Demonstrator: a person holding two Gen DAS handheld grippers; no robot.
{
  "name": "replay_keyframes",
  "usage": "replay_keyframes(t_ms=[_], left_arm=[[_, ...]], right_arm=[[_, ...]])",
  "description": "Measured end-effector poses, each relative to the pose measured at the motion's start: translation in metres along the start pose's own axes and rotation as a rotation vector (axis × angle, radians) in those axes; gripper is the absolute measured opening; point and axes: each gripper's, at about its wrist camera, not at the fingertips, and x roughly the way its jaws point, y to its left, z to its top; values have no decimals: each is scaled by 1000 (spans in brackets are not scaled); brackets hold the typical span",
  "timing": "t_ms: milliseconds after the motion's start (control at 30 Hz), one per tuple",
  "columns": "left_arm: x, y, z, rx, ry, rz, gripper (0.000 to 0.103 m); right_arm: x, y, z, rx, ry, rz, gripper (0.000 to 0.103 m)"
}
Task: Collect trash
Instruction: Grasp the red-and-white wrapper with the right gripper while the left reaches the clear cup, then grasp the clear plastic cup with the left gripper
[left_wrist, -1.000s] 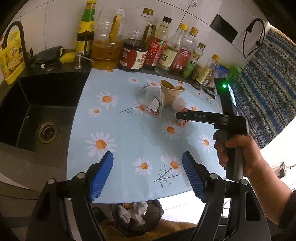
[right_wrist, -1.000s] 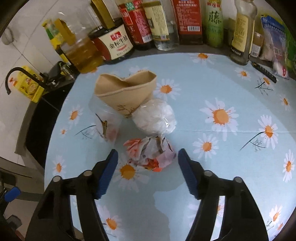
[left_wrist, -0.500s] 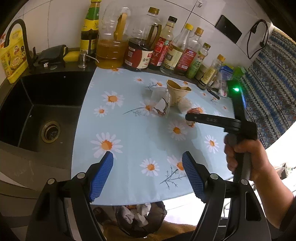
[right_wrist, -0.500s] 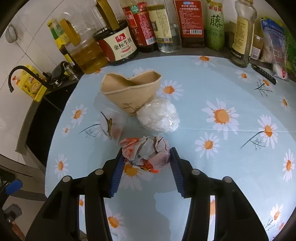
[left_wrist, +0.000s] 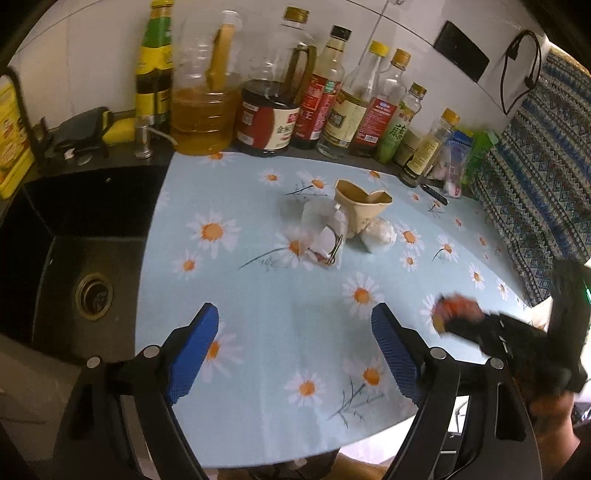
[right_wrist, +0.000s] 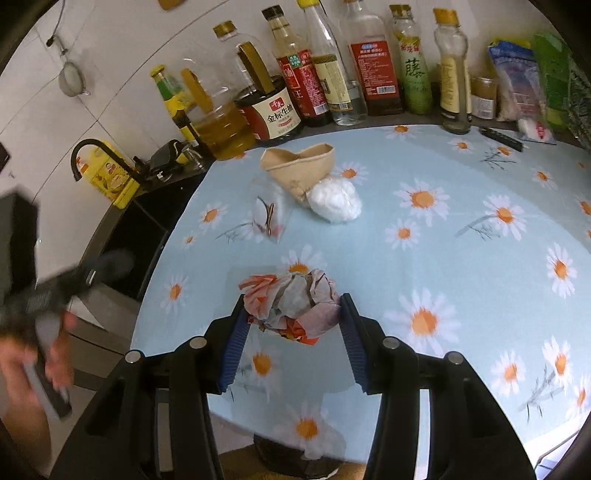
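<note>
The right hand-held gripper (right_wrist: 291, 325) clamps a crumpled paper wad (right_wrist: 291, 302) above the daisy-print surface (right_wrist: 461, 236); ahead lie a white ball (right_wrist: 334, 199), tan cup (right_wrist: 301, 171), clear wrapper (right_wrist: 269, 218)

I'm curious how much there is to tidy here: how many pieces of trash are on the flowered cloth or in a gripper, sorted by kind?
crumpled wrapper: 1
white wad: 1
brown paper cup: 1
clear plastic cup: 1
Total: 4
</note>
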Motion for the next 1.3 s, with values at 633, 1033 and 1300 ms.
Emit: replay_keyframes(t_ms=[633,1033,1300], left_arm=[[104,-34,59,235,83,23,89],[159,-36,68,318,152,48,89],[170,-43,72,358,170,55,88]], right_arm=[[-44,13,-67,28,-108,6,49],[-45,5,-77,84,-98,-26,49],[-47,3,-75,96,-95,-41,49]])
